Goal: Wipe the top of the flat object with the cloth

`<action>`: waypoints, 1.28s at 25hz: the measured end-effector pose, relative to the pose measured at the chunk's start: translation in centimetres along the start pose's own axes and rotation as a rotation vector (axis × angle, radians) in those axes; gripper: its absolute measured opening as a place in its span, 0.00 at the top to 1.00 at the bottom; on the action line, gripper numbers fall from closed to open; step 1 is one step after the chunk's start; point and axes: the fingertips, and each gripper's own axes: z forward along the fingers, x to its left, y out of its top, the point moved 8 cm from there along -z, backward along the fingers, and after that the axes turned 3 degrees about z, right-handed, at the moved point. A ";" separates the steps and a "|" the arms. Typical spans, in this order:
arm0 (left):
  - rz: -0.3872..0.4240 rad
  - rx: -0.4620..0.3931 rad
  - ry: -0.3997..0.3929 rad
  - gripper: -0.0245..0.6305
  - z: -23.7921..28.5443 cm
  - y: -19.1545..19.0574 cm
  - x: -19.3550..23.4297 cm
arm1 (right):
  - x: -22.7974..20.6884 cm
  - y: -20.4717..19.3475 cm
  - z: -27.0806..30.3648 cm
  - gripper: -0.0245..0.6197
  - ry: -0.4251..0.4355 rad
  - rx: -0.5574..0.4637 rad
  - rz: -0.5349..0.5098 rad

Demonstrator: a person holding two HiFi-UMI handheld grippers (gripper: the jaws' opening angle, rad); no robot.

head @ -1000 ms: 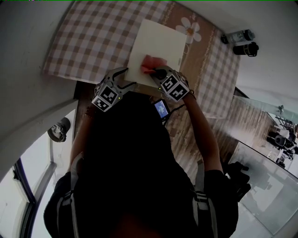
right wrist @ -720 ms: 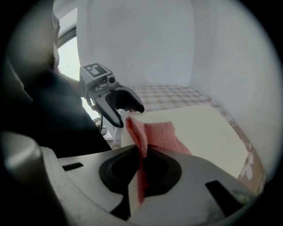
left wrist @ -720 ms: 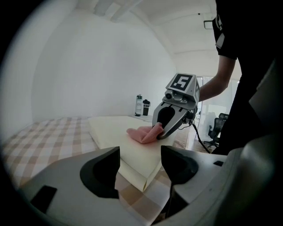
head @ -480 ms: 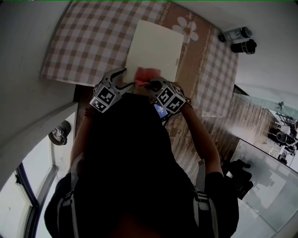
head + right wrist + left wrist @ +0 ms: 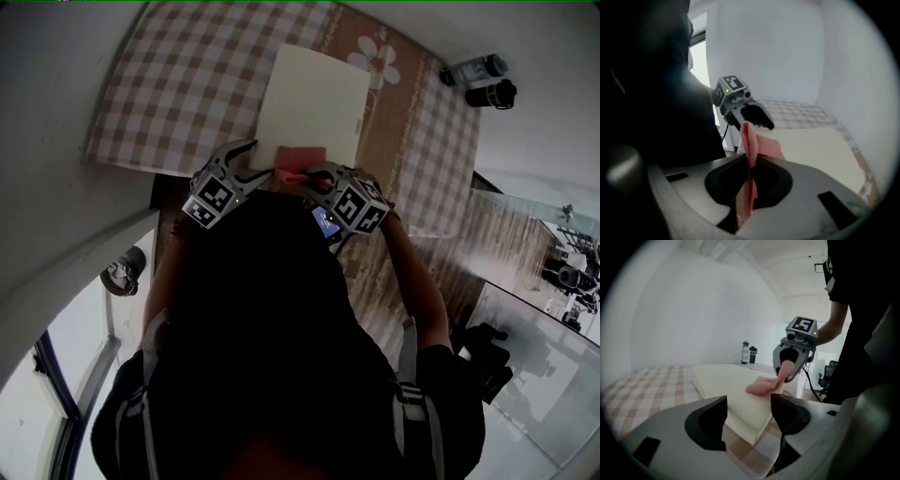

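Pink cloth [image 5: 300,155] in right gripper [image 5: 305,175] lies at near edge of flat object [image 5: 314,98].

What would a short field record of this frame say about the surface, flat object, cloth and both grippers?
Surface: checked tablecloth
Flat object: cream pad, lying flat on the tablecloth
Cloth: pink, lying on the pad's near edge
Right gripper: jaws shut on the cloth
Left gripper: jaws apart, gripping nothing, at the pad's near corner
Background: two bottles past the table's far end
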 end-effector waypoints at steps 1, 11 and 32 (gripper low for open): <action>-0.001 -0.002 0.001 0.50 0.0 0.0 0.0 | -0.9 0.3 -0.9 0.93 -0.007 -0.028 0.006; 0.015 0.022 0.009 0.50 -0.2 0.5 0.0 | -18.3 0.2 -8.5 0.93 -0.536 -0.098 0.015; 0.049 0.054 0.019 0.50 -0.4 1.4 0.0 | -26.2 -7.6 -4.1 0.93 -0.553 0.140 0.183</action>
